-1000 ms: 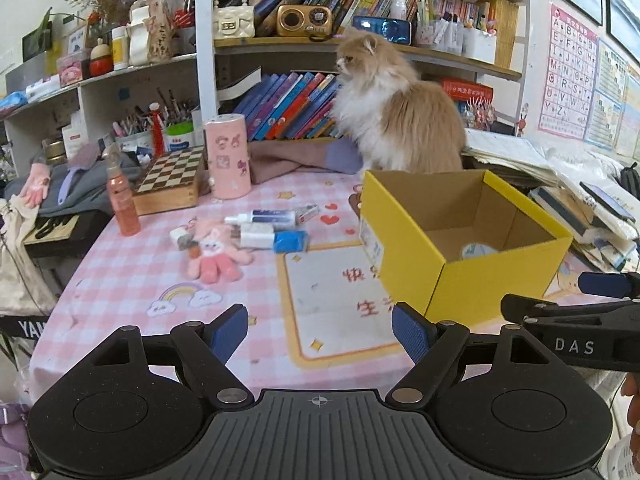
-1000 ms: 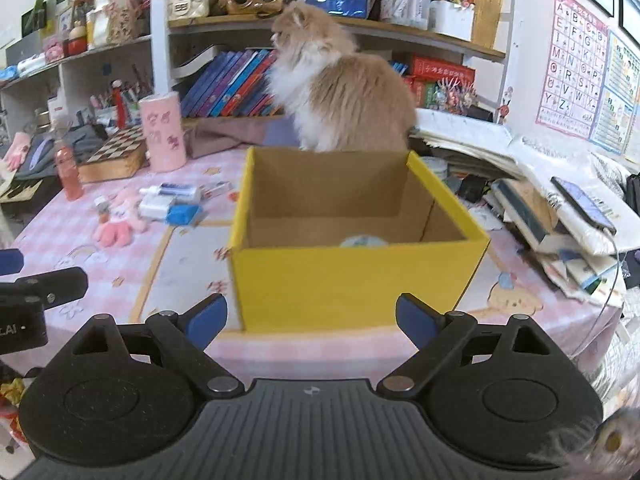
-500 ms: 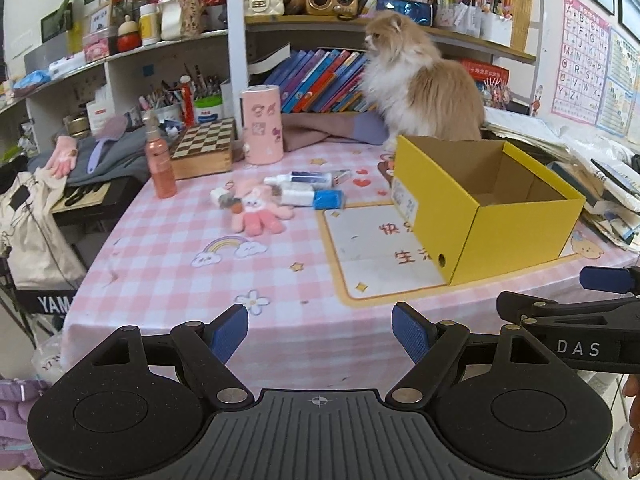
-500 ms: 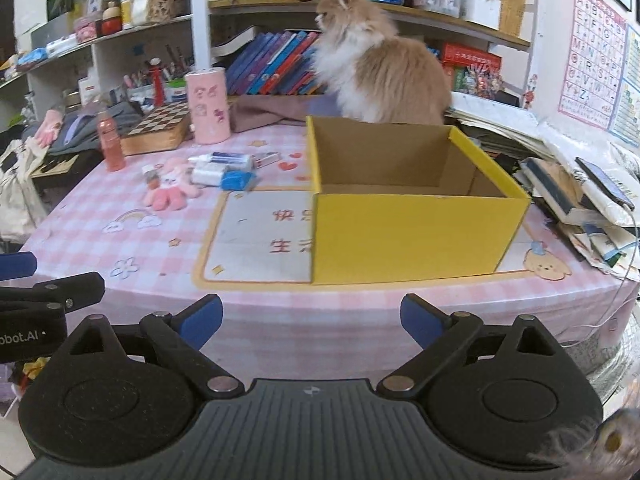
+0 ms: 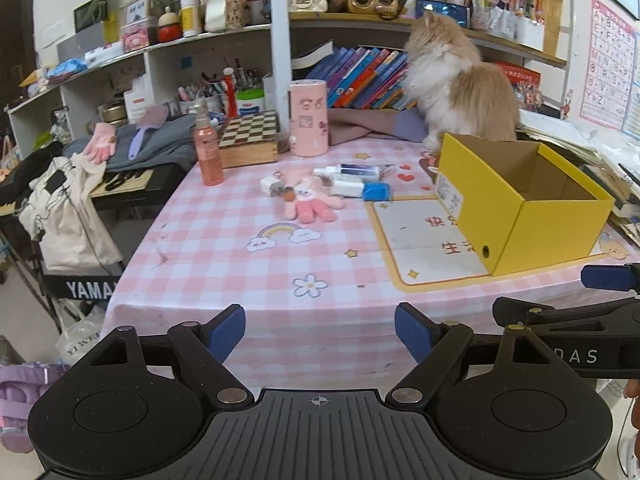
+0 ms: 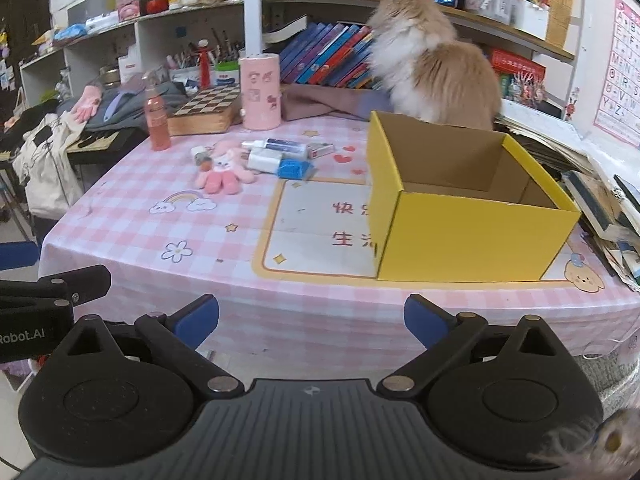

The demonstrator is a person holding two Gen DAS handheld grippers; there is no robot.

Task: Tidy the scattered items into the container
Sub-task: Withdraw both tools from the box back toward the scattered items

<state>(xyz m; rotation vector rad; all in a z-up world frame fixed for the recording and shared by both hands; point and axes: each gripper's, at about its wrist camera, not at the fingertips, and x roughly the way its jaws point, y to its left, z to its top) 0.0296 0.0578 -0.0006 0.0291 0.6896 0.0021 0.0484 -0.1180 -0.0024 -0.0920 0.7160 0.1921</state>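
Note:
An open yellow cardboard box point(image 5: 520, 216) point(image 6: 472, 236) stands on the right of the pink checked table. Left of it lie the scattered items. They are a pink bunny glove point(image 5: 310, 204) point(image 6: 224, 176), a white tube point(image 5: 352, 170) point(image 6: 280, 146), a white bottle with a blue cap point(image 5: 360, 189) point(image 6: 294, 169) and a small white piece point(image 5: 270, 185). My left gripper point(image 5: 320, 332) and right gripper point(image 6: 311, 322) hang in front of the table's near edge. They are far from the items, and their jaws are opening with nothing between them.
A fluffy cat point(image 5: 460, 84) sits behind the box. At the back stand a pink cylinder point(image 5: 308, 118), a chess box point(image 5: 250, 134) and an orange spray bottle point(image 5: 208, 152). Books and papers point(image 6: 600, 200) pile up at the right. A keyboard with bags is on the left.
Both grippers have drawn back from the table, so the box and items look farther off and the table's front edge now shows. The right jaws have spread wider.

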